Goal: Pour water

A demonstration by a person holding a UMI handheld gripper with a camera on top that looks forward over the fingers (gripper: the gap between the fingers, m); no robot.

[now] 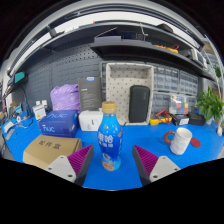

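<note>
Gripper view shows your gripper (pixel 109 163) wide open, holding nothing. Its two fingers with purple pads (pixel 81 158) sit low over the blue table top (pixel 180 165).

The clear plastic bottle with a blue label and orange cap (pixel 110 138) stands upright on the table between your fingers, a bit ahead of the tips. There is a gap on each side, so neither pad touches it. The cap is on. You cannot tell how much water is inside.

To the right of the bottle, past your right finger, stands a white mug with a handle (pixel 181 140). It is upright and well apart from the bottle.

To the left lies a flat brown cardboard box (pixel 50 150), close to your left finger. Behind it sits a dark blue box (pixel 60 123), and a purple bag (pixel 66 97) stands further back. A black speaker-like block (pixel 139 103) stands behind the bottle near the grey pegboard wall (pixel 45 75). A green plant (pixel 211 105) is far off to the right.
</note>
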